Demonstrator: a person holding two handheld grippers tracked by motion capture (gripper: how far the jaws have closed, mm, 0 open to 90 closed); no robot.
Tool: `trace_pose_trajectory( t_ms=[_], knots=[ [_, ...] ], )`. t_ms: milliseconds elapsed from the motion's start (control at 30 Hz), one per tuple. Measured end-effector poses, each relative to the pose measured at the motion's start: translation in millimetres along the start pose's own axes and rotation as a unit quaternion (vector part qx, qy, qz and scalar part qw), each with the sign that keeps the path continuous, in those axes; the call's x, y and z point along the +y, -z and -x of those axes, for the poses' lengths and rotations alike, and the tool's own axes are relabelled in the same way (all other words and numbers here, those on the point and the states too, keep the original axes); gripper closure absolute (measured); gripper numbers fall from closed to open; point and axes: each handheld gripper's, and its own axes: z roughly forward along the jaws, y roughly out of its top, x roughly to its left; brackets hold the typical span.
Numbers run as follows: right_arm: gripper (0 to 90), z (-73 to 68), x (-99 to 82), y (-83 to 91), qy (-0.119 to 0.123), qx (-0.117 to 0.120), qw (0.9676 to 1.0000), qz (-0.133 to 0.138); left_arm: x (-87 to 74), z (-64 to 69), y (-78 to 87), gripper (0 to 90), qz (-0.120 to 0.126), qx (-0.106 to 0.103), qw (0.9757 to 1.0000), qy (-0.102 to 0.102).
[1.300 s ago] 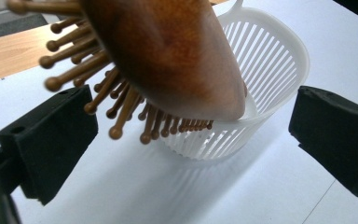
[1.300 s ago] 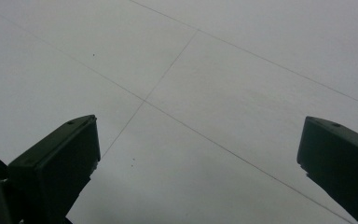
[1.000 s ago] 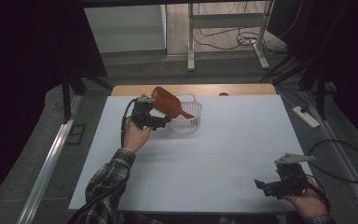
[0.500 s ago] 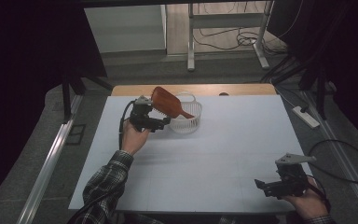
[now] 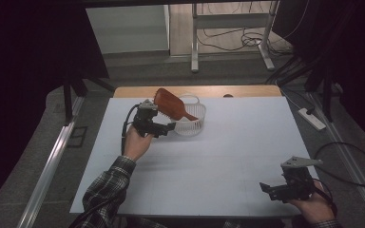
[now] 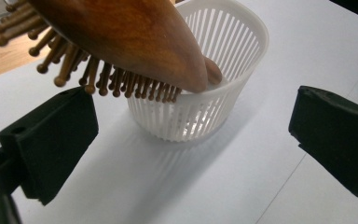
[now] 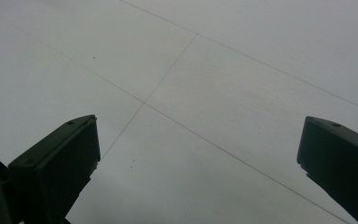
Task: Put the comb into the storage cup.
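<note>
High view: nearest to the person, at the front right corner of the bench, the right tool is held low over the white surface, and its jaws are seen spread wide apart with nothing between them; in the right gripper view only bare bench surface with thin lines lies between the two black jaws. Farther off, on the left half of the bench, the left tool is held up by the left hand, and it is pointed toward the white slotted basket. Its jaws are also parted and empty, as is seen in the left gripper view, where the basket stands between them and apart from both. A brown wooden hairbrush is leaned on the basket, with its handle end inside and its head raised over the rim toward the left, bristles facing down.
</note>
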Motion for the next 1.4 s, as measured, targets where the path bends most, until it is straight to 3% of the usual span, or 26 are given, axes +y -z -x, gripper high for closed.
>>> trace_pose_trajectory(
  t_ms=[600,800,1400],
  knots=[
    [0.0,-0.1,-0.2,0.1,0.0,-0.002,1.0,0.001,-8.1,1.9,11.4,0.0,0.004,-0.004,1.0,0.005],
    [0.0,-0.3,-0.2,0.1,0.0,-0.002,1.0,0.002,-11.3,3.0,15.3,0.0,0.002,-0.016,0.9997,0.016],
    [0.0,-0.5,-0.2,0.6,-0.001,-0.001,1.0,0.003,-20.4,9.2,25.0,0.0,-0.006,-0.011,0.9999,0.01]
  ],
)
